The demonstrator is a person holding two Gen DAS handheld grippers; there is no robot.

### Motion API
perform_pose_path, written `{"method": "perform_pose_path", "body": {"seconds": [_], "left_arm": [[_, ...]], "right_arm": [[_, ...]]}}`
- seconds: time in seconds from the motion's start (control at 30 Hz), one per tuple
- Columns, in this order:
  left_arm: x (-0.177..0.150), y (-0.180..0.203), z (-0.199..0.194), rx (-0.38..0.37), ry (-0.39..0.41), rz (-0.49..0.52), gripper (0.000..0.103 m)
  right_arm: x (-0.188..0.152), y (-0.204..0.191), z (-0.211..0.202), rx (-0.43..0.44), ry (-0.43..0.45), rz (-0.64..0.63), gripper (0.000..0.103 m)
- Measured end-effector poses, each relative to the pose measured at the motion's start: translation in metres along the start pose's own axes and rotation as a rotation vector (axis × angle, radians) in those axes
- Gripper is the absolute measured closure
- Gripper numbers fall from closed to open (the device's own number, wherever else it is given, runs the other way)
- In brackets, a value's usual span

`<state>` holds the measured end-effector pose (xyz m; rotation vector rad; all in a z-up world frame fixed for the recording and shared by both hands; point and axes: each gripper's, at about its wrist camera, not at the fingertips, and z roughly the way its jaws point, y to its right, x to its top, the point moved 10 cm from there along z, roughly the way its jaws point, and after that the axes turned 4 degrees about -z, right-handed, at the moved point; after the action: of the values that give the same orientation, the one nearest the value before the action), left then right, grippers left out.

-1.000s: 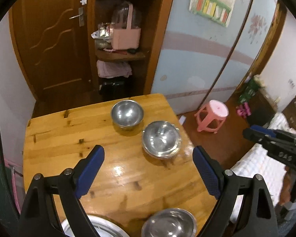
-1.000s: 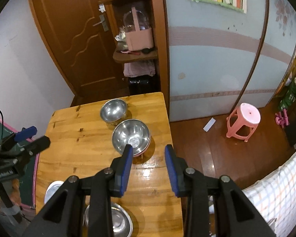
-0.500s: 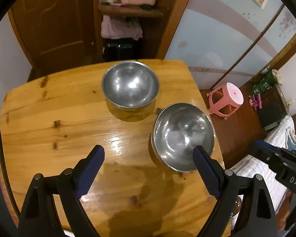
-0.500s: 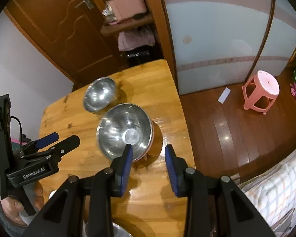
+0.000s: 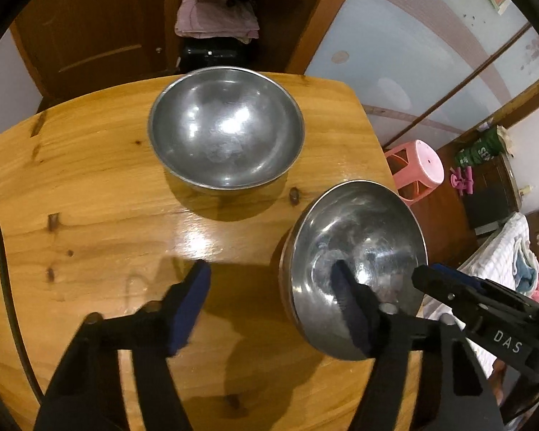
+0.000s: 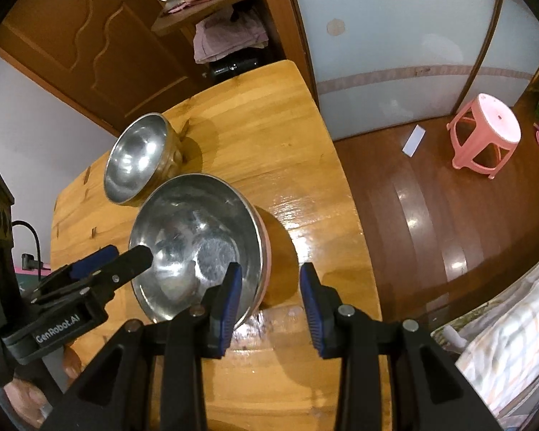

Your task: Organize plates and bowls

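Note:
Two steel bowls stand on the wooden table (image 5: 100,194). The far bowl (image 5: 226,129) sits near the table's back edge; it shows in the right wrist view (image 6: 136,158) too. The near bowl (image 5: 359,251) sits at the right edge on a pinkish plate or rim (image 6: 267,255). My left gripper (image 5: 269,298) is open, its right finger over the near bowl's left wall and its left finger over bare wood. My right gripper (image 6: 269,287) is open, straddling the near bowl's (image 6: 197,240) right rim, left finger inside, right finger outside.
A pink plastic stool (image 6: 485,133) stands on the wood floor right of the table. A brown door and a shelf unit with folded cloth (image 5: 215,18) lie behind the table. A bed with a checked cover (image 6: 503,341) is at the lower right.
Both grippers moved forward and down toward the near bowl. The left gripper's jaws have narrowed. The right gripper's jaws have opened slightly and now straddle the bowl's rim.

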<state>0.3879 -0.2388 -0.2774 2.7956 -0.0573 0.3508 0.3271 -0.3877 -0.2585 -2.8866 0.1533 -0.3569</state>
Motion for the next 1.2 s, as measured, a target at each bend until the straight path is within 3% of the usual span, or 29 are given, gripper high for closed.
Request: {"method": "perform_pose_path", "body": {"seconds": [0.1,0.2,0.23,0.37,0.57,0.8,1.2], "left_arm": [[-0.002,0.002,0.009,-0.011,-0.028,0.003,0.057],[-0.006,0.004,0.018,-0.024,-0.064,0.011,0.074],[-0.008,0.003,0.02,-0.028,-0.073,0.012,0.08],[-0.011,0.005,0.023,-0.07,-0.098,0.003,0.092],[-0.025,0.003,0.017,-0.011,-0.131,0.027,0.094],[-0.058,-0.001,-0.012,-0.025,-0.164,0.031,0.094],[-0.153,0.009,-0.116,-0.09,-0.132,0.083,0.093]], "right_arm": [[0.003,0.003,0.005,-0.019,-0.005,0.003,0.07],[0.001,-0.001,0.012,0.002,-0.027,0.004,0.086],[0.0,-0.001,0.014,0.008,-0.038,0.004,0.086],[-0.001,-0.004,0.015,0.014,-0.034,-0.009,0.089],[-0.01,-0.012,0.013,0.033,-0.042,-0.019,0.092],[-0.042,-0.025,-0.002,0.047,-0.07,-0.042,0.092],[-0.124,-0.055,-0.099,0.086,0.015,-0.071,0.092]]}}
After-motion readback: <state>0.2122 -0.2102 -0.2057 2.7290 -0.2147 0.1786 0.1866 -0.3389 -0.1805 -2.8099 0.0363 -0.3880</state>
